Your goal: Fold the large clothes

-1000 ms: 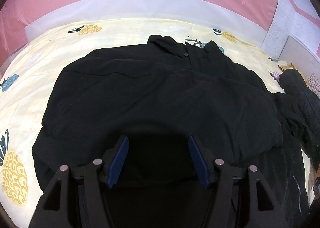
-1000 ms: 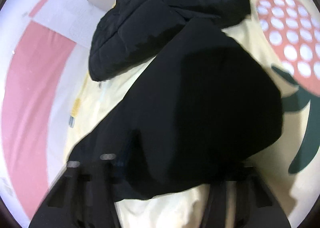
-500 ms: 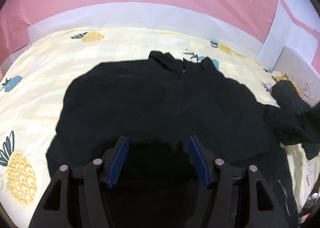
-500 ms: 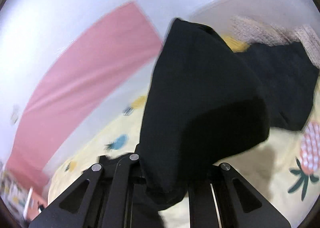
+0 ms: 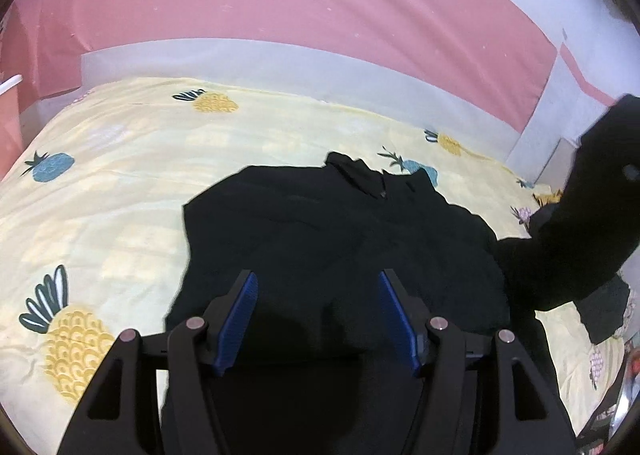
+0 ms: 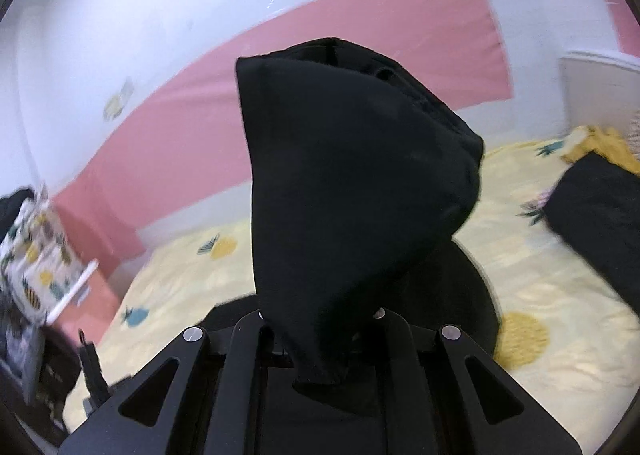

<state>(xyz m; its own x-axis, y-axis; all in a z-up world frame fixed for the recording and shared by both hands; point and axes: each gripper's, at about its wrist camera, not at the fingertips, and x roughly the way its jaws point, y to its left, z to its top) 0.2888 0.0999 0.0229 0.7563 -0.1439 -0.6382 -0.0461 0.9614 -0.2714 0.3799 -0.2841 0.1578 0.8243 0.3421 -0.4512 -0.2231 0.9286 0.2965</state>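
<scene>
The black jacket (image 5: 340, 239) lies on the yellow bedsheet (image 5: 120, 183). The right gripper (image 6: 320, 351) is closed on its sleeve (image 6: 352, 183), held up in the air. The left gripper (image 5: 318, 315) hovers above the near hem, jaws half open and empty.

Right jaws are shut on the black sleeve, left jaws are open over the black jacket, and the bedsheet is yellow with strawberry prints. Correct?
Not quite. The bedsheet is yellow, but its prints are pineapples, not strawberries, as the left wrist view shows. The rest holds: the right gripper is shut on the sleeve, and the left gripper is open over the jacket.
</scene>
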